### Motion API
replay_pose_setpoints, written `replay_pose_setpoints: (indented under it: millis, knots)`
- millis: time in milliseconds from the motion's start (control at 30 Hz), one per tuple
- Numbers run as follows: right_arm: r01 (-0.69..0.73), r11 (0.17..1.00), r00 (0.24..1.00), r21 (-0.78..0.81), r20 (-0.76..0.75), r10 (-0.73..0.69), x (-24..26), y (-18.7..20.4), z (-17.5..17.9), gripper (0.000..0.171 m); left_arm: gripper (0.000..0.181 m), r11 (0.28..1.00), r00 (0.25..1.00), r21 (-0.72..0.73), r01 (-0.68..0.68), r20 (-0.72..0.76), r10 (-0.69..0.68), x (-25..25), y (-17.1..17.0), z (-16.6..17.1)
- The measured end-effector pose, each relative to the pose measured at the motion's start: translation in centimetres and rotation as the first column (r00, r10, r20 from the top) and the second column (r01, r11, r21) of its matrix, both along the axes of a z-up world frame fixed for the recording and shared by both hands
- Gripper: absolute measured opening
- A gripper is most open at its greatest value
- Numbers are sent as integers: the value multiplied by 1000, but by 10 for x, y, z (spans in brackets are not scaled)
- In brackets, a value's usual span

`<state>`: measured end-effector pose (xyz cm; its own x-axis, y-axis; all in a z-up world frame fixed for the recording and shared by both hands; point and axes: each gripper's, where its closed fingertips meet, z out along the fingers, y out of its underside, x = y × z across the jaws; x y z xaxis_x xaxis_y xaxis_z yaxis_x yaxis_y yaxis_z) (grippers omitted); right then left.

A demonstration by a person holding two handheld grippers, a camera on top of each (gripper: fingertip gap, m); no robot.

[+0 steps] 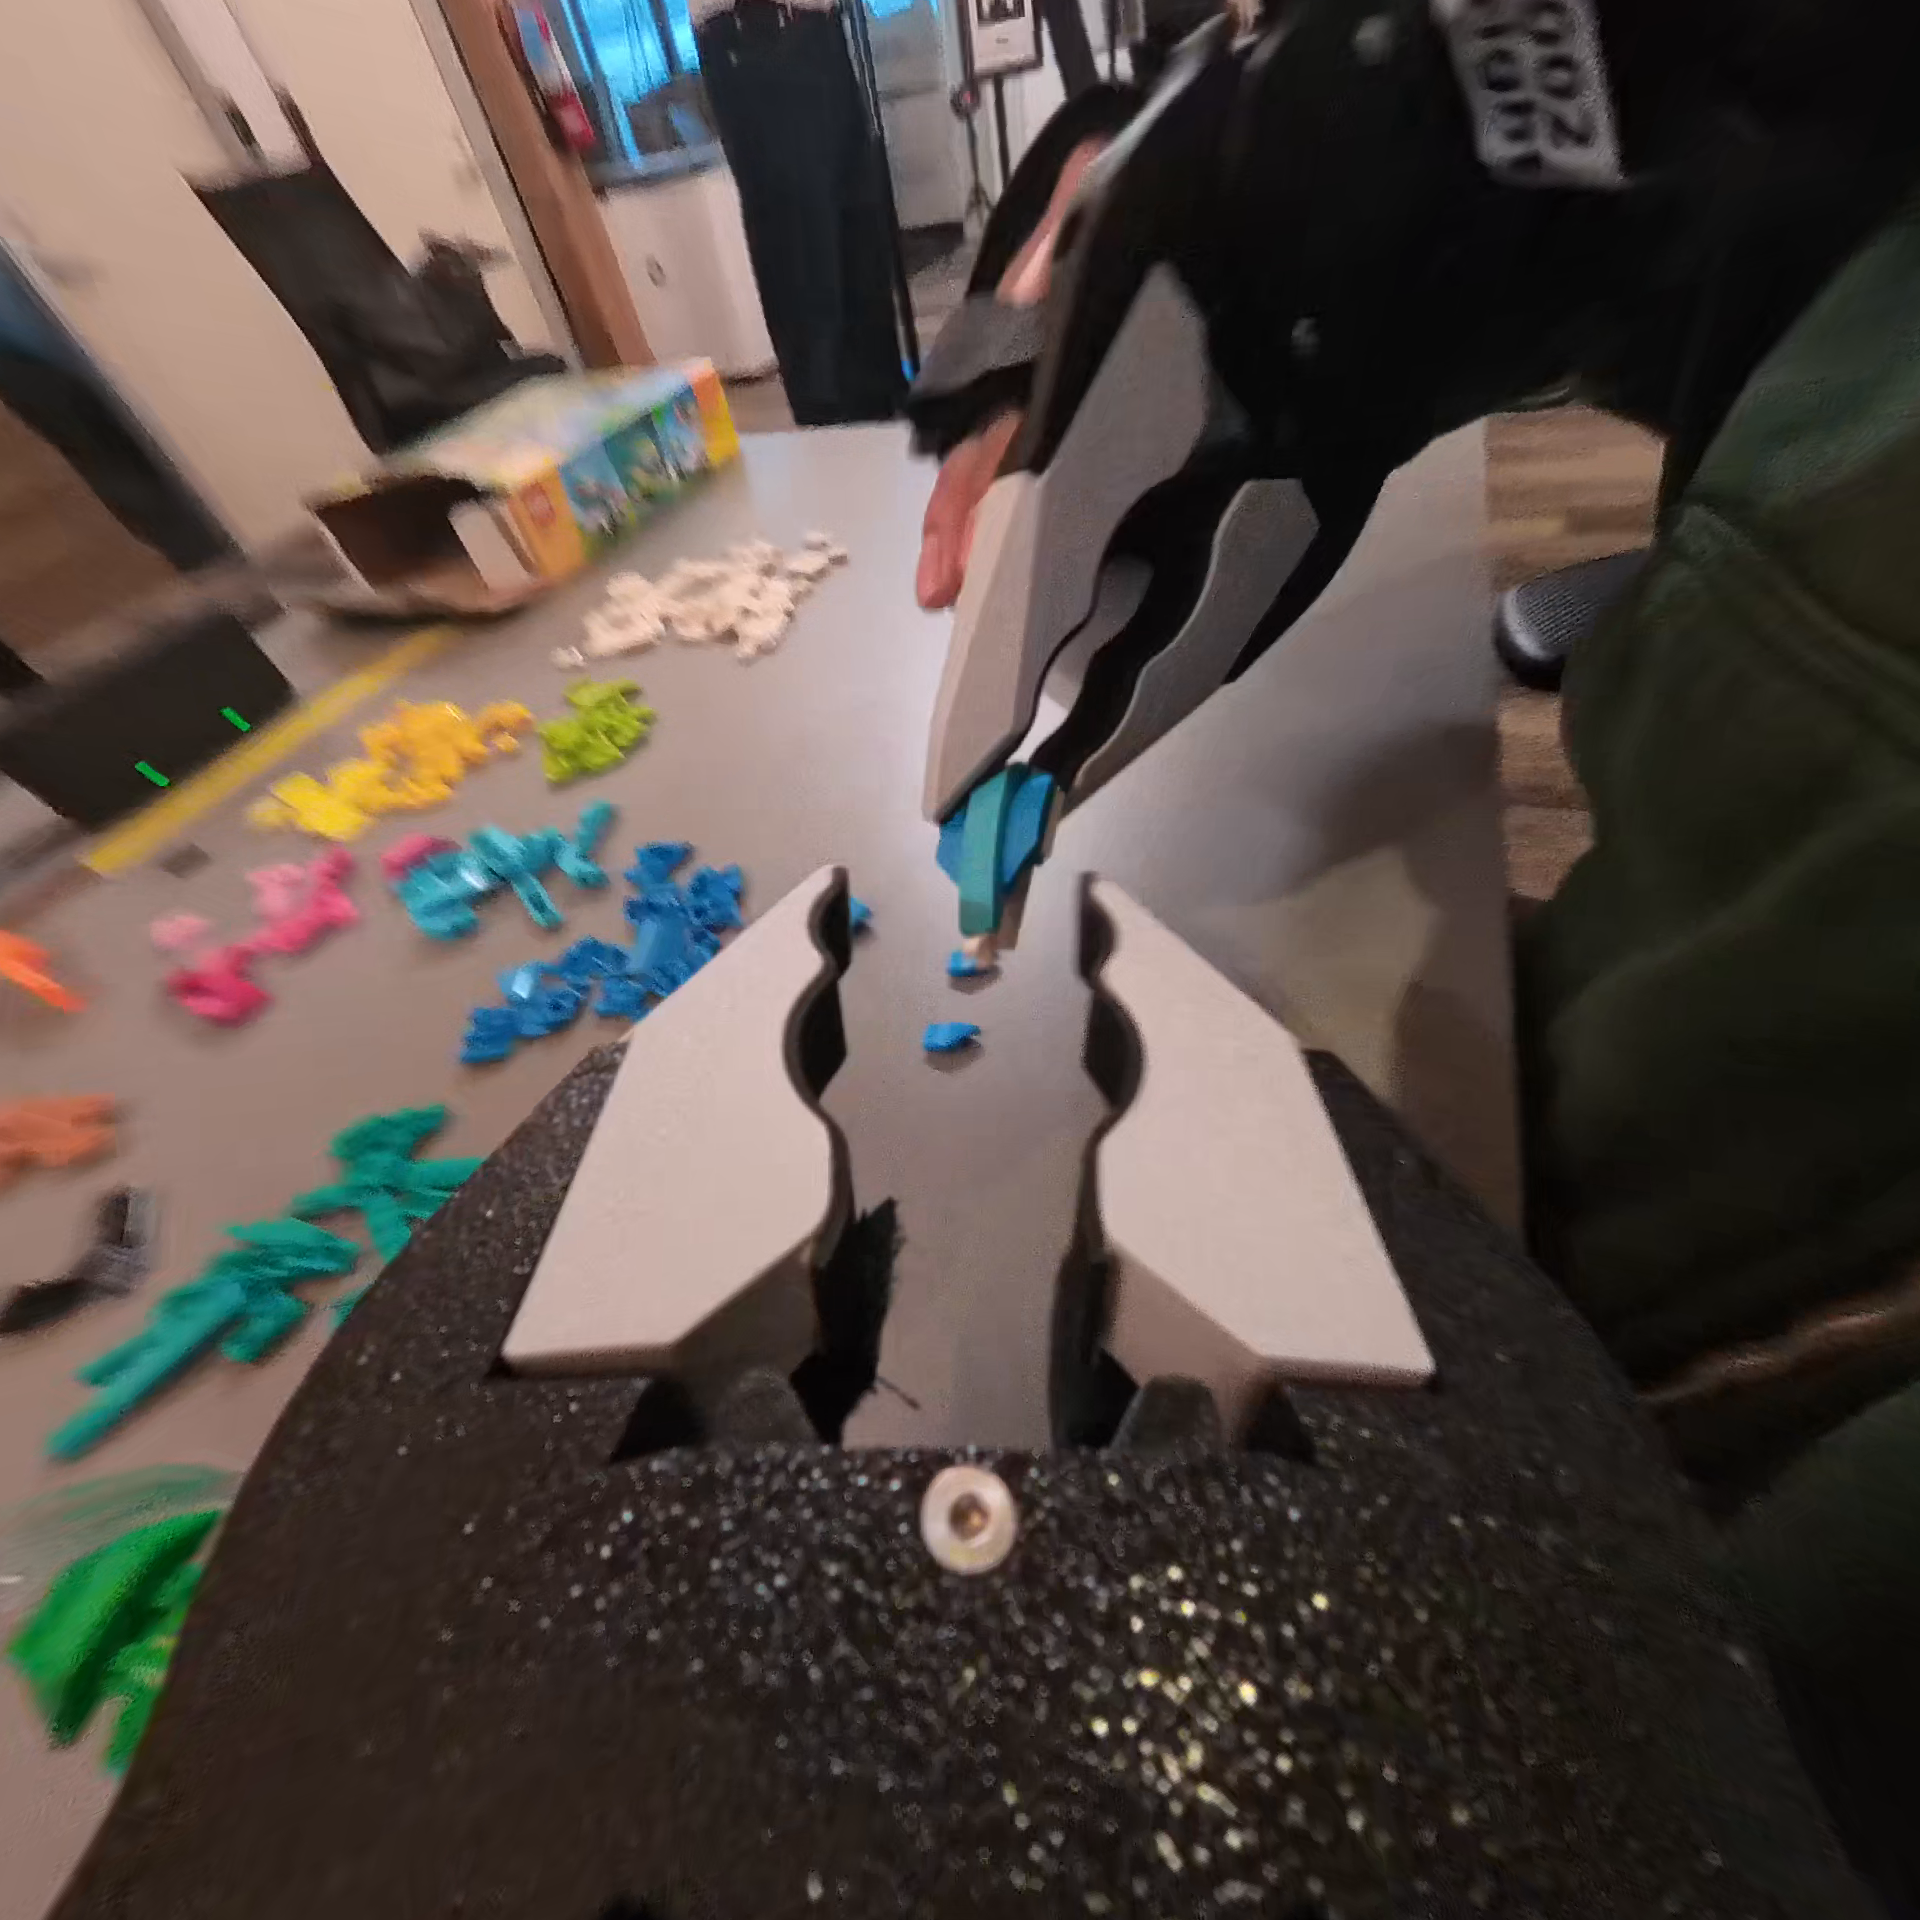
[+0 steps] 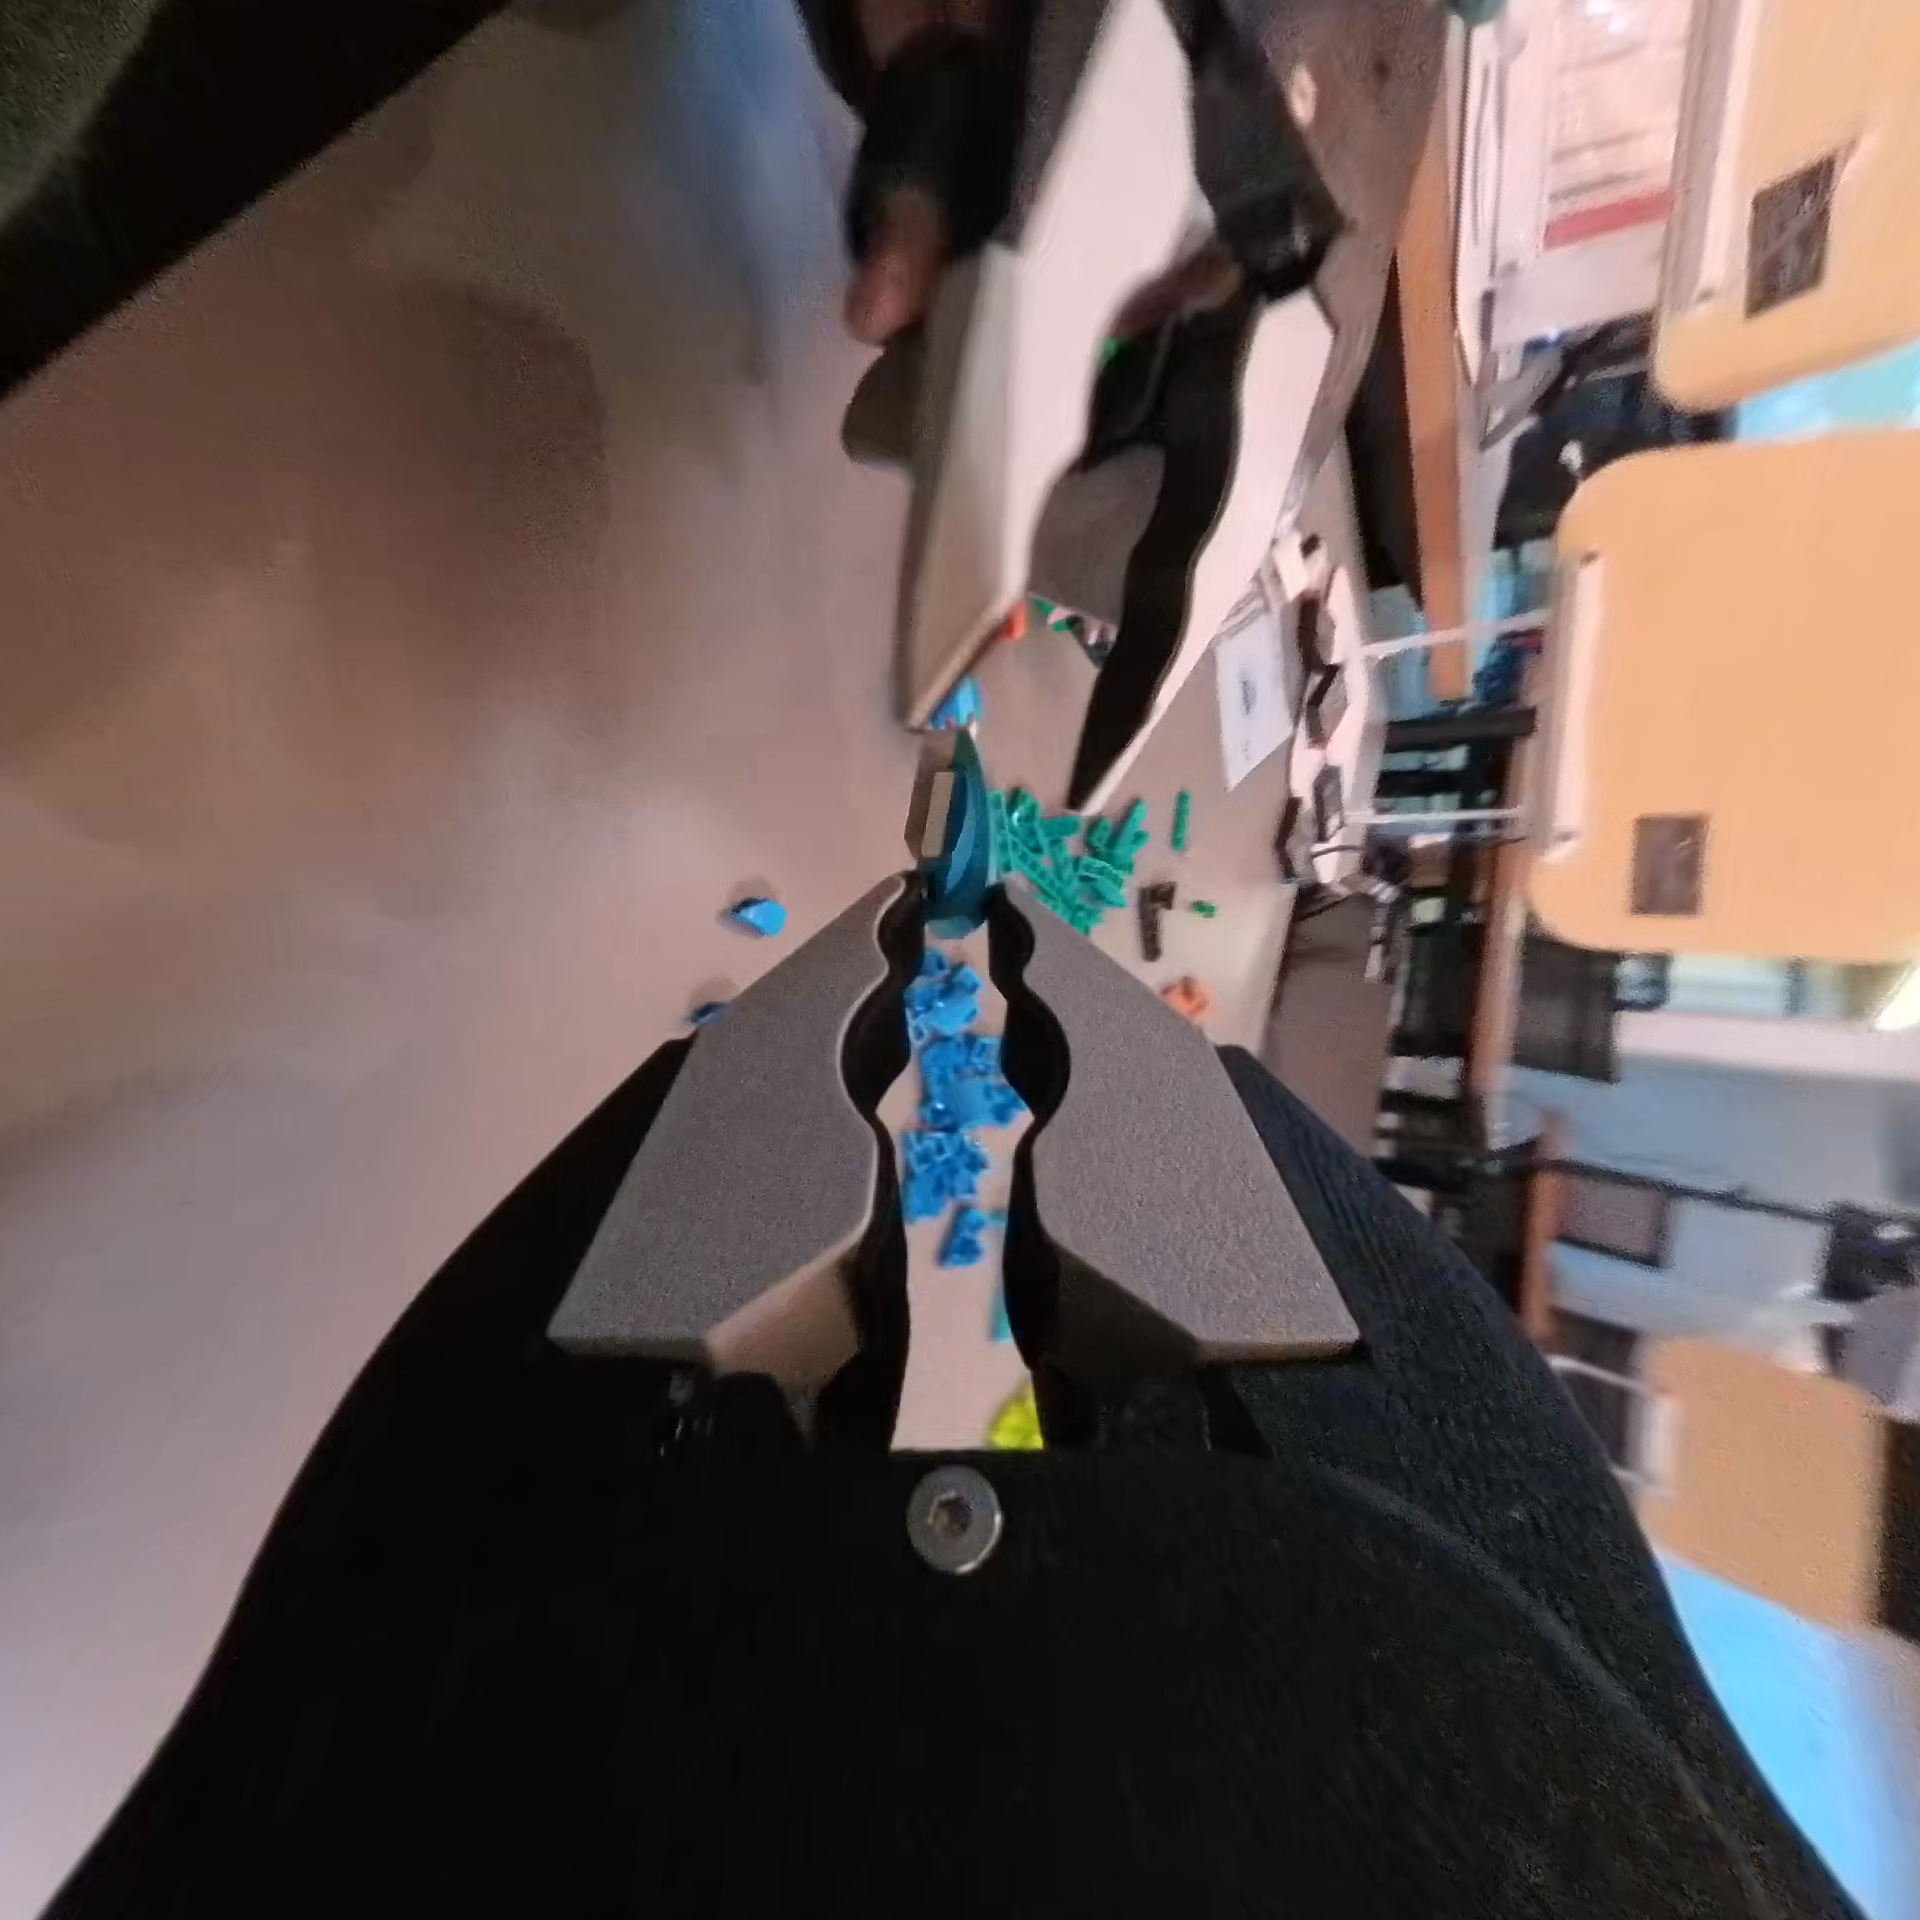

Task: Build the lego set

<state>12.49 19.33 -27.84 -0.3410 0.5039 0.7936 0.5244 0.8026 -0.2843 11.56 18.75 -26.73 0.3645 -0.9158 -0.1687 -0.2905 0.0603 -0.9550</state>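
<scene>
My right gripper (image 2: 951, 896) is shut on a small blue and teal lego assembly (image 2: 961, 852) and holds it just above the grey table (image 2: 416, 727). In the left wrist view the right gripper (image 1: 1000, 812) comes down from the upper right with the assembly (image 1: 982, 868) at its tips. My left gripper (image 1: 963, 891) is open and empty, just short of the assembly, jaws wide apart. Two loose blue pieces (image 1: 951, 1036) lie on the table between its fingers. One of the left fingers (image 2: 956, 499) shows beyond the assembly in the right wrist view.
Sorted lego piles lie to the left: blue (image 1: 613, 966), light teal (image 1: 499, 873), pink (image 1: 260, 935), yellow (image 1: 405, 764), lime (image 1: 592, 727), white (image 1: 717, 597), dark teal (image 1: 260, 1278), green (image 1: 94, 1631). An open cardboard box (image 1: 540, 488) lies at the back. A person's green sleeve (image 1: 1745, 935) is at right.
</scene>
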Motion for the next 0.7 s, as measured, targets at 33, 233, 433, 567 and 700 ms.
replay_pose_setpoints:
  millis: [33,233,433,567,700]
  knots:
    - [20,998,1000,-52,-8,-21,0,0,-1,11,44,997,1000,74,-6,-11,7,1,-1,4]
    - [49,971,997,-236,-46,-61,-8,-7,-1,11,13,922,981,387,7,-184,69,5,-4,-4]
    - [11,987,996,-158,-87,-25,-12,-10,12,11,12,934,989,358,6,-140,47,2,-6,5]
    - [-53,997,996,64,-73,58,-13,-12,21,10,12,931,992,364,-9,-114,54,1,-7,11]
    - [-98,977,994,188,-22,103,-13,-14,25,9,12,937,995,348,-5,-89,39,1,-8,14]
